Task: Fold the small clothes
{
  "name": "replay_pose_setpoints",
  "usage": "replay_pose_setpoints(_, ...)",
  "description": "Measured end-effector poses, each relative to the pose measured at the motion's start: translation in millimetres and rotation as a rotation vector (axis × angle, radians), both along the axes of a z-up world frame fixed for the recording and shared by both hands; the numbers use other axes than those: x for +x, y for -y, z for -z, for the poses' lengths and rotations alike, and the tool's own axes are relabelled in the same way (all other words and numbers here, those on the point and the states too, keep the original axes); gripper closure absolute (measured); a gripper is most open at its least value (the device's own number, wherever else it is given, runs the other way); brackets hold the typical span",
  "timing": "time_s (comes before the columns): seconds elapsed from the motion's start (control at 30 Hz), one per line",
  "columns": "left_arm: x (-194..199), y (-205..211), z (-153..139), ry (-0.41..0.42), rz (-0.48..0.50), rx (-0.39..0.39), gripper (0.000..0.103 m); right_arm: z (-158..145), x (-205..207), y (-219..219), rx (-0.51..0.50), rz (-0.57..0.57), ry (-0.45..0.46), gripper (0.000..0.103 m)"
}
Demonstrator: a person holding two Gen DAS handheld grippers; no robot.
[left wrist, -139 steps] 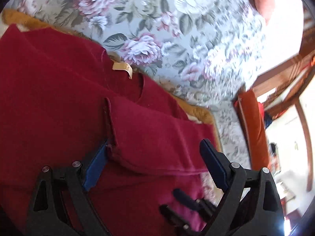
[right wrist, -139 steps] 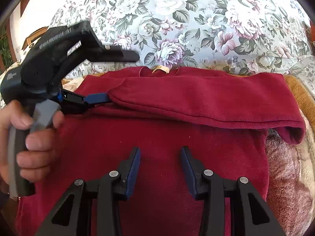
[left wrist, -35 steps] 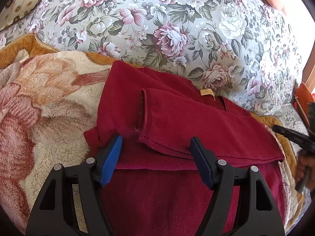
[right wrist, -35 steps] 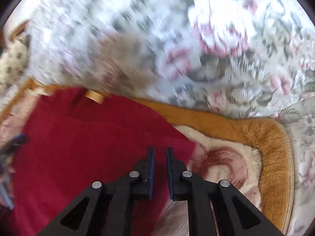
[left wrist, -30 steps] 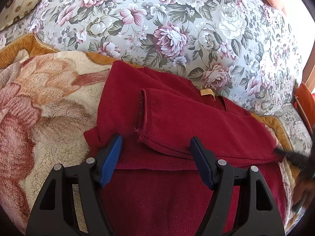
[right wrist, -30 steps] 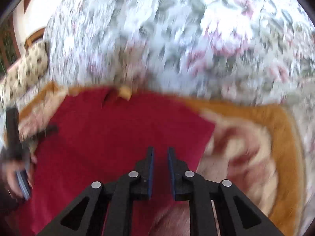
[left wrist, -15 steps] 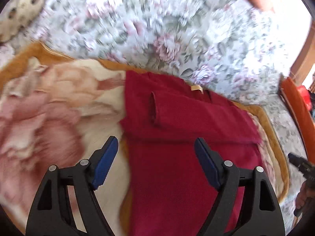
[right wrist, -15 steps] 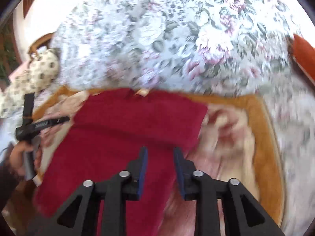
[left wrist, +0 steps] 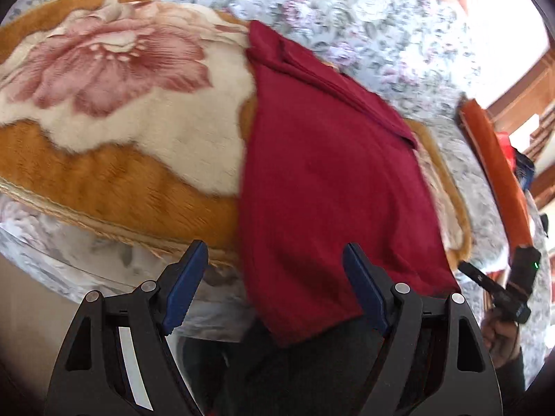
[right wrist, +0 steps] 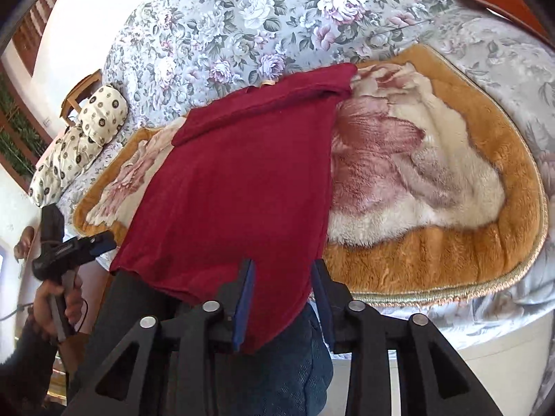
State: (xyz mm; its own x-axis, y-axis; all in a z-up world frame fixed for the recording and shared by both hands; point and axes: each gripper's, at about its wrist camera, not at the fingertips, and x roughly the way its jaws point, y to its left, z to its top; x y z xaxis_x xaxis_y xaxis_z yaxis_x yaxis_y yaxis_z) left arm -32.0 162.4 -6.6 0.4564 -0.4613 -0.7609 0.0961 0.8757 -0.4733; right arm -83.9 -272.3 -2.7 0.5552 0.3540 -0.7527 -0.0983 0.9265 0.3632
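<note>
A dark red sweater (right wrist: 239,173) lies flat on a fuzzy orange and cream blanket (right wrist: 433,180). Both sleeves are folded across its chest, and a tan label (right wrist: 267,83) shows at the neck. Its hem hangs over the bed's near edge. My right gripper (right wrist: 282,277) is at the hem's right corner. Its jaws are opening, with the fabric loose between them. My left gripper (left wrist: 274,260) stands wide open at the hem's left side (left wrist: 312,294), with the pads clear of the cloth. Each view shows the other gripper in a hand: the left gripper (right wrist: 100,241) and the right gripper (left wrist: 468,268).
The blanket (left wrist: 121,111) lies on a flowered bedspread (right wrist: 242,17). A dotted pillow (right wrist: 79,138) sits at the far left, an orange cushion (left wrist: 492,159) at the right. The person's dark trousers (right wrist: 295,364) stand against the bed's near edge.
Both grippers have drawn back from the folded sleeves to the hem at the bed's near edge. The right jaws have gone from almost shut to apart.
</note>
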Motion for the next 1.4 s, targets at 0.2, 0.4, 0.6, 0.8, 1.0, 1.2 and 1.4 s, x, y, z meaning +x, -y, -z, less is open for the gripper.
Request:
replay_pose_setpoints(0.2,-4.3,-2.3,20.5,-0.052,0.007,-0.071,0.023,20.8,1.3,8.5,0.104,0.046,-0.077,0.065)
replay_pose_setpoints(0.4,-7.8,-16.1,39.0,-0.110,-0.028,-0.217,0.023,39.6,-6.8,19.4,0.345,0.081,-0.105,0.065)
replay_pose_setpoints(0.6,-10.5,-13.8,36.6,-0.087,-0.013,-0.287,0.023,31.3,-6.1,3.7,0.339,0.024,-0.049,0.079)
replay_pose_setpoints(0.8,-2.7,-7.2,32.8,-0.081,0.000,-0.296,0.056,28.8,-5.3,1.8,0.313,0.022,-0.037,0.086)
replay_pose_setpoints(1.0,-2.7,-3.4,31.3,-0.073,-0.027,-0.228,0.095,33.1,-1.5,4.5,0.349,0.028,-0.048,0.087)
replay_pose_setpoints(1.2,-28.9,-7.9,-6.1,0.035,-0.018,-0.222,0.097,4.9,-24.4,0.6,0.325,-0.064,0.054,0.097)
replay_pose_setpoints(1.4,-67.6,-25.9,-59.2,0.156,-0.010,-0.258,0.097,-42.5,-57.8,4.5,0.347,-0.150,0.130,0.097)
